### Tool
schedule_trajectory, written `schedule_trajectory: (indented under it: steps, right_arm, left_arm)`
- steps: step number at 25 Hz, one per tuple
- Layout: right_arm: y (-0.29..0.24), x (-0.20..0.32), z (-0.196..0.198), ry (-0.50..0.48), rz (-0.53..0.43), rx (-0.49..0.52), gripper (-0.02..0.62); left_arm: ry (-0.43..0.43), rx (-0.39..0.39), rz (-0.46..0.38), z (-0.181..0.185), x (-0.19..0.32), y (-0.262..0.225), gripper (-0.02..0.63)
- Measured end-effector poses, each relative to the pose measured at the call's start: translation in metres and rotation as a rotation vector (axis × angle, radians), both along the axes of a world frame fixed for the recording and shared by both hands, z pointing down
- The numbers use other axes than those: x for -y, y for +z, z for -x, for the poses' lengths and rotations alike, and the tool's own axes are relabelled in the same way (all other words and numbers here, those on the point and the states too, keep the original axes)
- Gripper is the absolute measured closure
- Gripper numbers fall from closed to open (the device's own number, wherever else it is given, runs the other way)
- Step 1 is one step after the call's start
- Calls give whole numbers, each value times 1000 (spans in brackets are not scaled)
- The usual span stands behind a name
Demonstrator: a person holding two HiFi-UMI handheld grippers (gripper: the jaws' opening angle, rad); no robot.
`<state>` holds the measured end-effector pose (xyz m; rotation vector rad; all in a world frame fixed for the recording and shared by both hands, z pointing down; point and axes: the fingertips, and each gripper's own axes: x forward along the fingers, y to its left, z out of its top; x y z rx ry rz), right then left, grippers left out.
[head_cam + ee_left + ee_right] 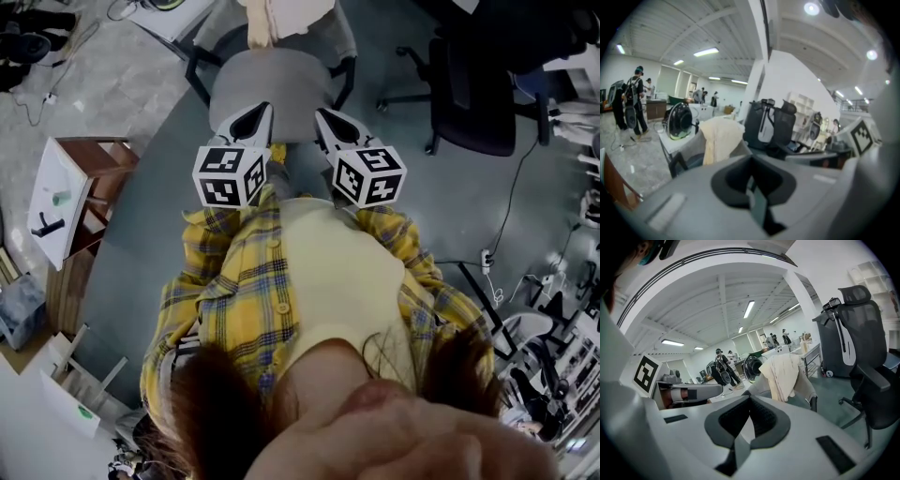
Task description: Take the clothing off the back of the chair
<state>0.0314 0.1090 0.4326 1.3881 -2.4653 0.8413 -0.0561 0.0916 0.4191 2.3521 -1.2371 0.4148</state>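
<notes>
Straight ahead, faces clothing (286, 21) draped down the chair (272, 89) back, beyond the seat; holds left gripper (249, 122) and right gripper (337, 125) clenched, empty, about equally near.

grey chair (267, 89) ahead, black chair (476, 94) at right

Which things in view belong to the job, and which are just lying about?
Job: cream garment draped on the back of the grey chair; left claw and right claw, both shut.
Lying about: black office chair, wooden side table, fan.
</notes>
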Motion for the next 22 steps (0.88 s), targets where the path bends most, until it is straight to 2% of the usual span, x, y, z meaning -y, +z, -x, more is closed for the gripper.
schedule_trajectory:
  steps: [22]
  right_arm:
    - [7, 145, 50, 55, 32, -51, 583]
  left_arm:
    - [99, -10, 18, 47, 137, 15, 606]
